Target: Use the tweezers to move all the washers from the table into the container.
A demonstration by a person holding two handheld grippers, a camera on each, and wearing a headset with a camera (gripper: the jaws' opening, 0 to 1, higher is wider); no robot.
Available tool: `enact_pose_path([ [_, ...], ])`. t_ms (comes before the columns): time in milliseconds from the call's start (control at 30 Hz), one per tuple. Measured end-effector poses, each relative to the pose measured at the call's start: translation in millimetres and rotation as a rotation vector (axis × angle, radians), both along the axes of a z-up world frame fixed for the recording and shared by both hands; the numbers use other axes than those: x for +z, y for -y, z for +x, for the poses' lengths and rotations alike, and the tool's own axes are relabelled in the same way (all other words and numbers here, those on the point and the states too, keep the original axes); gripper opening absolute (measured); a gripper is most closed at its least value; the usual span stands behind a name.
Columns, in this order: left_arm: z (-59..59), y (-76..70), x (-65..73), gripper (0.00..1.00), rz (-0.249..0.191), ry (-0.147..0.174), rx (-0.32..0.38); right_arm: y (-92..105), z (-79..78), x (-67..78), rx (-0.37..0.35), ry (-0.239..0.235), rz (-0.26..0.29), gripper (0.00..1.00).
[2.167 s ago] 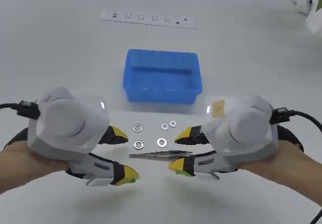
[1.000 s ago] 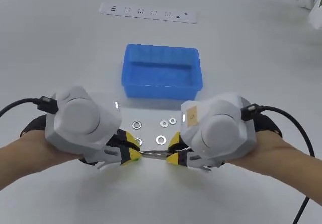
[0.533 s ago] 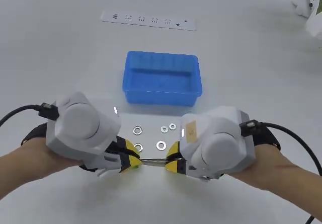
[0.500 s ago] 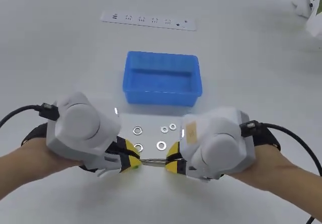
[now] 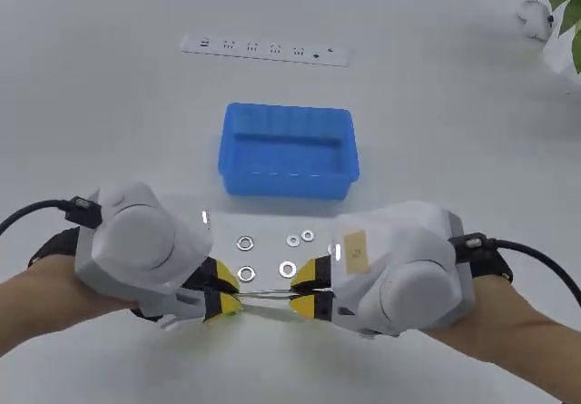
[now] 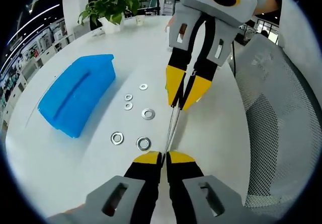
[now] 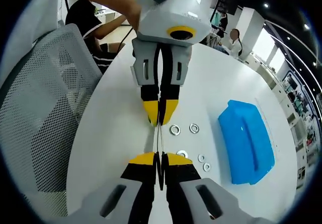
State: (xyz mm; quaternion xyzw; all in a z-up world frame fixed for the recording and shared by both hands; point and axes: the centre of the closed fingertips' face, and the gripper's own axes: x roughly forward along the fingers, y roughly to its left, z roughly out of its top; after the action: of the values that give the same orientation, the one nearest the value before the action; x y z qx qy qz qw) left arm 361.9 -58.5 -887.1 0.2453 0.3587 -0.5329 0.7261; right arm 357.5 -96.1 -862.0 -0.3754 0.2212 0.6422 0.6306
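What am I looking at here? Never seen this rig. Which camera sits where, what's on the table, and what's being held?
There is no robot here. A person holds a handheld two-jaw gripper in each hand. The head view comes from a headset camera looking down at the white table. The two round pictures each come from a fisheye camera riding on one gripper. It looks along that gripper's own yellow-tipped jaws, so each round view has the other gripper facing it.

On the table lie five washers, a blue container that looks empty, and a power strip farther back.

The left gripper and the right gripper are each shut on one end of the tweezers, which span the gap between them.
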Motion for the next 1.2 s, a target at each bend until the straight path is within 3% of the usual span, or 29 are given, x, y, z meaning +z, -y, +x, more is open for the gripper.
enact_pose_path([
  [200,-5.0,-2.5,7.3,0.07,0.005,0.0,-0.021,-2.1,-2.3,2.0,-0.004,0.003,0.02,0.06],
  [333,-8.0,-5.9,21.2,0.07,-0.015,0.008,-0.032,-2.5,-3.2,3.4,-0.006,0.013,0.032,0.06],
  [533,-20.3,-1.0,47.9,0.07,-0.099,0.003,-0.066,-2.1,-8.2,0.5,-0.022,-0.012,0.082,0.06],
  [600,-23.2,-0.8,54.6,0.06,-0.112,0.007,-0.067,-5.1,-11.1,2.7,-0.028,-0.032,0.124,0.06],
  [700,-25.5,4.4,69.2,0.06,-0.179,0.006,-0.052,-7.7,-13.7,5.4,-0.04,-0.057,0.168,0.06],
  [833,-25.0,6.9,80.9,0.06,-0.203,0.015,-0.045,-13.2,-13.5,8.2,-0.062,-0.089,0.224,0.06],
  [1200,-21.7,24.7,97.6,0.06,-0.245,0.052,-0.056,-22.3,-12.0,8.9,-0.086,-0.118,0.299,0.06],
])
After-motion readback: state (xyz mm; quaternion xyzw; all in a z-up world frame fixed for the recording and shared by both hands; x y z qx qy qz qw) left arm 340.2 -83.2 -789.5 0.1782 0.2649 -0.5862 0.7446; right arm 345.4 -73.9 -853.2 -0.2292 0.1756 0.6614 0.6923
